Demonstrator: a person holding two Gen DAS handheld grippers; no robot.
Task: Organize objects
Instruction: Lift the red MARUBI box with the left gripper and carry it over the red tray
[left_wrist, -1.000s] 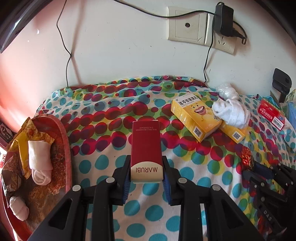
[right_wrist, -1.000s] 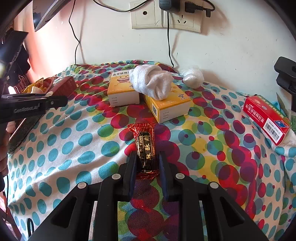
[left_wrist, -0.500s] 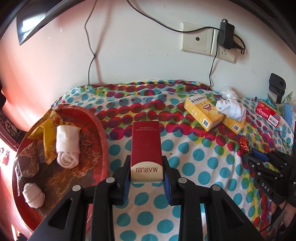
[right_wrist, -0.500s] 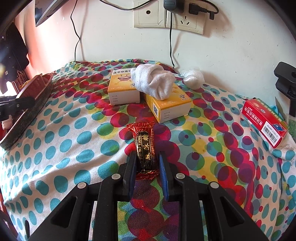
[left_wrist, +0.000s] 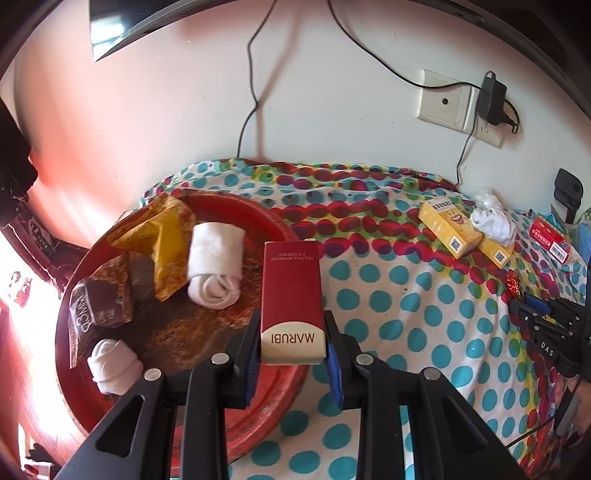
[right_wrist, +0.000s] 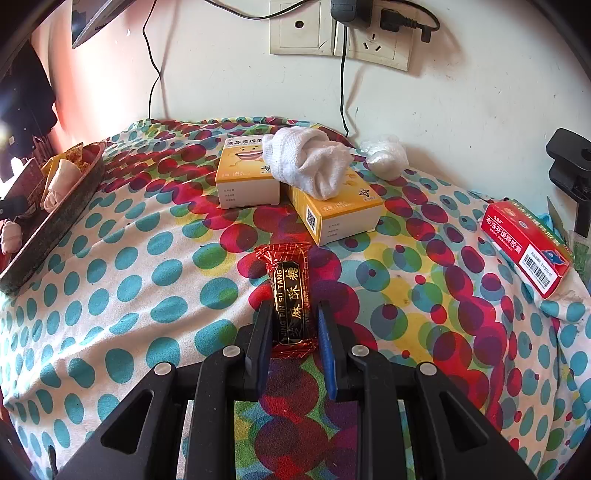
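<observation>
My left gripper is shut on a dark red MARUBI box, held above the right rim of a round red tray. In the tray lie a rolled white sock, a small white sock roll, a yellow packet and a brown snack packet. My right gripper is shut on a red-and-black wrapped candy just above the dotted cloth. From the left wrist view the right gripper shows at the far right with the candy.
Two yellow boxes lie at the back of the cloth with a white sock on them and a crumpled white wad behind. A red medicine box sits at the right edge. Cables hang from wall sockets.
The left gripper has carried the red box leftward and a little up, from over the dotted cloth to over the tray's right rim. The right gripper and candy have stayed put.
</observation>
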